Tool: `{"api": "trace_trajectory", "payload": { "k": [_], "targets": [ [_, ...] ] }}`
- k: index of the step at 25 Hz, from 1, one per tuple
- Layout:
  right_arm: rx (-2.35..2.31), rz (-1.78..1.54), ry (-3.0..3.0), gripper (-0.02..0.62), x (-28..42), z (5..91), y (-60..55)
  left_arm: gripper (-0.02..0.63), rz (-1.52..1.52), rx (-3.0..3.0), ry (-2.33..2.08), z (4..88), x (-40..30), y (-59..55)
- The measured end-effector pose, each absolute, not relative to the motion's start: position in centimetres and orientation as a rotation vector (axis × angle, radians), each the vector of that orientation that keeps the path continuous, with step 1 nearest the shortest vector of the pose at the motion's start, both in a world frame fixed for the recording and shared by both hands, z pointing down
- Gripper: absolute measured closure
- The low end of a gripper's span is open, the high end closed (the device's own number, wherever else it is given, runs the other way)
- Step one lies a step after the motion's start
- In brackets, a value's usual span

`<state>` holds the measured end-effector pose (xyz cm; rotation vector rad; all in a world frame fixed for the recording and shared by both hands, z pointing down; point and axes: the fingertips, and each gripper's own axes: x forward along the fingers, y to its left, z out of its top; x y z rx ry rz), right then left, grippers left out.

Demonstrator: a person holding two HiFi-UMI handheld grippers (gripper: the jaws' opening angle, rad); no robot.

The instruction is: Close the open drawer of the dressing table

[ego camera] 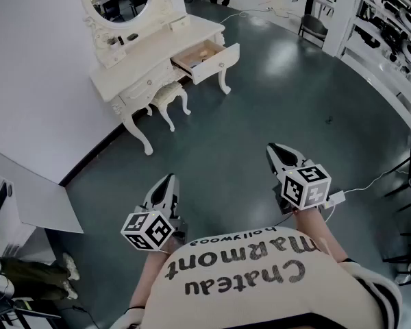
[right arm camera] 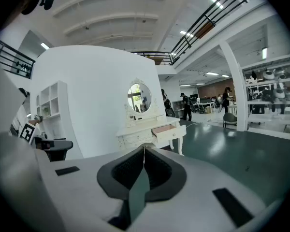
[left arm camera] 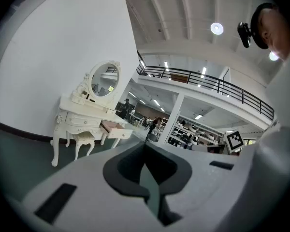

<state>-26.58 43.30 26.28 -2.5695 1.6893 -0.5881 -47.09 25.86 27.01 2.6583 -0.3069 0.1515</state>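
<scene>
The drawer [ego camera: 207,59] stood pulled out at the right end of the dressing table [ego camera: 147,64], which sat against the white wall with a stool [ego camera: 170,96] under it. Well apart from it, over the dark floor [ego camera: 260,108], the left gripper [ego camera: 168,180] and right gripper [ego camera: 274,149] each had jaws pressed together, empty.
</scene>
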Motion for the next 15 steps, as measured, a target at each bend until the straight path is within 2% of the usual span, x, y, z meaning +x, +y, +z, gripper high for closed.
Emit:
{"api": "trace_trajectory", "payload": {
  "k": [15],
  "targets": [
    [-2.579,-0.523,1.64,0.568,-29.2,25.9,38.3,0.598,0.117,2.675,-0.278,27.1,-49.7,20.6]
  ]
}}
